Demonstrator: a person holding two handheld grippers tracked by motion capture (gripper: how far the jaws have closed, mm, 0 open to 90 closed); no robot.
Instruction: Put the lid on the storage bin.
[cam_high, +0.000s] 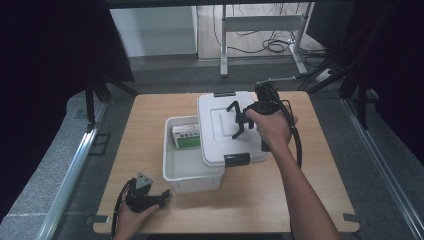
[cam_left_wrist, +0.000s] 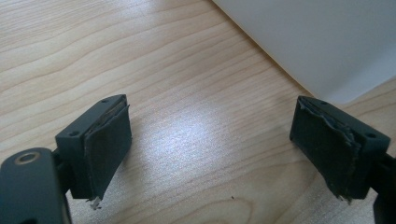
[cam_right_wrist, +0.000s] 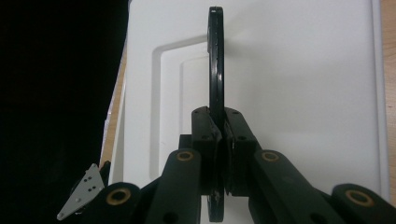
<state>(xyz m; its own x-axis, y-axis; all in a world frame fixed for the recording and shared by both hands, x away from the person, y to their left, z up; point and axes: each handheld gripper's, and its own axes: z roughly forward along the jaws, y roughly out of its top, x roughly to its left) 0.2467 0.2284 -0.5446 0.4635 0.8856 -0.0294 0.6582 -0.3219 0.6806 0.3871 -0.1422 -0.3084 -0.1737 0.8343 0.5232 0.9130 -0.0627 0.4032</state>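
Note:
A white lid (cam_high: 215, 137) lies skewed to the right over a white plastic bin (cam_high: 192, 175) in the middle of the table. My right gripper (cam_high: 239, 121) is shut on the lid's black handle (cam_right_wrist: 215, 56), which stands upright and edge-on between the jaws of the right gripper (cam_right_wrist: 219, 133). Inside the uncovered left part of the bin lies a green and white box (cam_high: 186, 137). My left gripper (cam_high: 159, 196) rests on the table at the front left, just beside the bin's front corner. In its own view the left gripper (cam_left_wrist: 212, 149) is open over bare wood, with the bin wall (cam_left_wrist: 317, 42) ahead.
Black latches sit at the lid's near end (cam_high: 237, 159) and far end (cam_high: 224, 93). The wooden table (cam_high: 320, 165) has free room on its right side and along the left. A metal desk frame (cam_high: 260, 30) and cables stand on the floor beyond.

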